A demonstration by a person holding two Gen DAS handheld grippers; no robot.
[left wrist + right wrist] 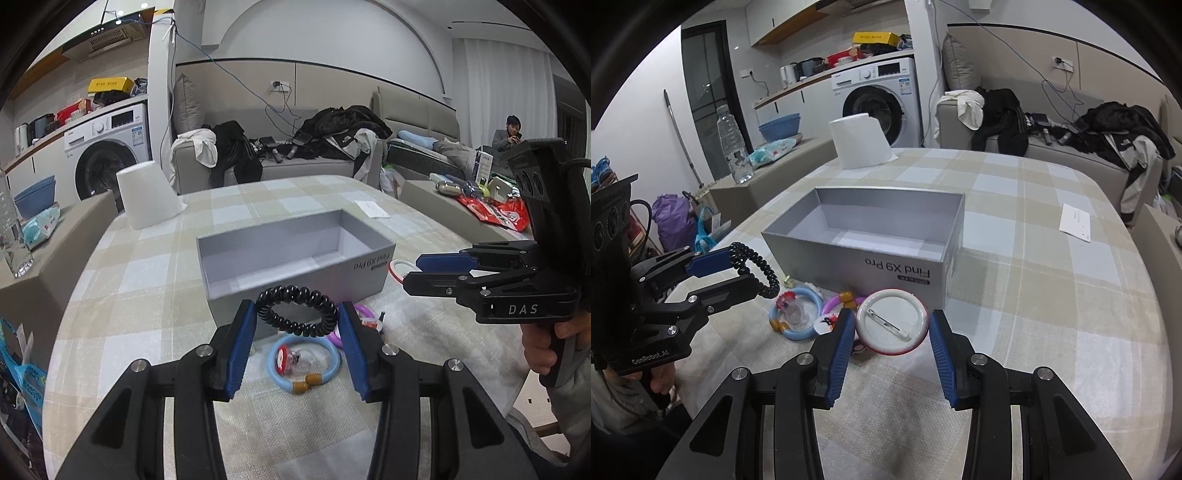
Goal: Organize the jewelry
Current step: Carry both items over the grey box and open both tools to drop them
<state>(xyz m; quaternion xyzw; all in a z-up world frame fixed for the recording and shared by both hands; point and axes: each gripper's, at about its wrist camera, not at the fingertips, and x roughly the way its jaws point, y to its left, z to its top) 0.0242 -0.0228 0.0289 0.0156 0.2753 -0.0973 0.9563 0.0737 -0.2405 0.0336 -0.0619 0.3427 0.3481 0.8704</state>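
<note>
between the jaws of the left gripper (297, 317) sits a glossy black plastic coil band (297, 312); its pads (242, 343) are matt blue, finely ribbed, on matt black arms with bright metal pins. between the jaws of the right gripper (892, 330) a smooth white pin badge (892, 323) shows a metal clasp. ahead of both, a matt grey cardboard box (901, 267). below the jaws, soft checked cloth (1052, 295) and a shiny pale-blue plastic ring (304, 363).

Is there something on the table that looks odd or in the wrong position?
Yes. The white paper roll behind the grey box leans to one side instead of standing straight. The box is empty, with rings loose on the tablecloth before it.
</note>
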